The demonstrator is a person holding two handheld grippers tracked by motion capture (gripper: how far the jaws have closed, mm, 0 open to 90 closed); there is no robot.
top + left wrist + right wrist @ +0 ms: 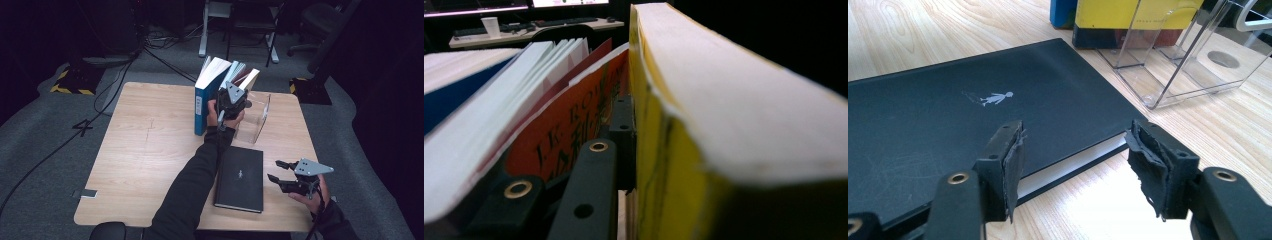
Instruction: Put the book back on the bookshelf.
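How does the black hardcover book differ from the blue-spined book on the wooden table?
The black hardcover book lies flat, alone near the table's front edge; the blue-spined book stands upright in a row with others. The black one is closed tight; the blue one's pages fan open on top. Both rest on the wooden table.

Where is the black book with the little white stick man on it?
The black book lies flat on the wooden table near its front edge, in the high view right of the person's sleeve, just left of the open right gripper and in front of the clear plastic holder.
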